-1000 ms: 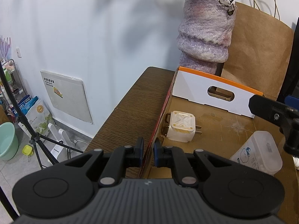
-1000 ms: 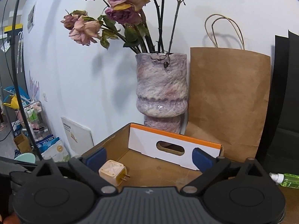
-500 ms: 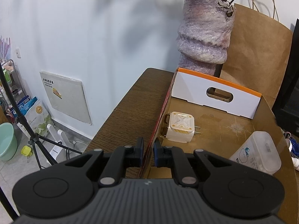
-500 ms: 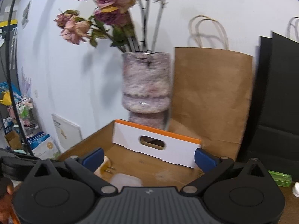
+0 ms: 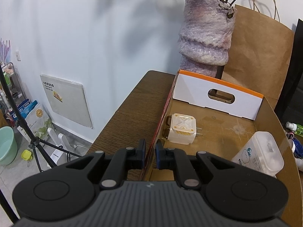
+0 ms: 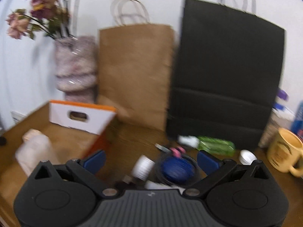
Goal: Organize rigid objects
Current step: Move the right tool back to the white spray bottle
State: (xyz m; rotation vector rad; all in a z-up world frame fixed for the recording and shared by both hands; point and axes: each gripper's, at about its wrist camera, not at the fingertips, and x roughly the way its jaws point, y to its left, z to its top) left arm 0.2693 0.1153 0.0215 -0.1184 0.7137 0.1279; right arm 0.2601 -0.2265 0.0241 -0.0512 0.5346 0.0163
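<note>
Left wrist view: your left gripper (image 5: 150,154) is clamped on the side wall of the open brown cardboard box (image 5: 272,113); a white cube plug adapter (image 5: 181,130) and clear plastic lidded container (image 5: 259,153) lie inside. Right wrist view, blurred: your right gripper (image 6: 150,159) is spread wide, empty, above a round blue object (image 6: 176,170) on the wooden table (image 6: 132,138).

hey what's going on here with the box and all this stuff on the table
A person with a gripper in each hand is sorting small items into a cardboard box. The left gripper is clamped on the box's near wall, steadying it. Inside lie a white charger and a clear plastic container. The right gripper, open and empty, is over the clutter beside the box: a blue round object and a green bottle.
</note>
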